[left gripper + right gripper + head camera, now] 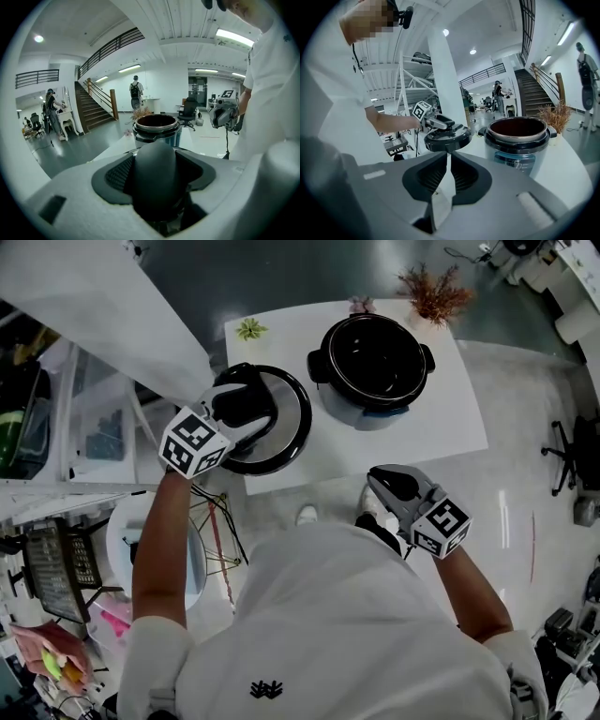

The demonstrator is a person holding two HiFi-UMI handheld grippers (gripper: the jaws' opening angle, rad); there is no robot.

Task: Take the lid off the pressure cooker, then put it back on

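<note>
A person in a white shirt (328,634) is gripping the round black pressure-cooker lid (286,432) with the left gripper (246,401), its jaws pinching the lid's domed black knob (157,173) from both sides. The lid is lying at the left edge of the white table (450,423), partly overhanging it. It is just beside the open black-and-silver pressure cooker (373,413), which is standing uncovered toward the far edge. Whether the lid is resting on the table or hanging just above it cannot be told. The right gripper (382,480) is hovering off the table's near edge, jaws pressed together on nothing. A small green plant (250,329) and a dried reddish-brown sprig (433,292) are standing along the far edge.
</note>
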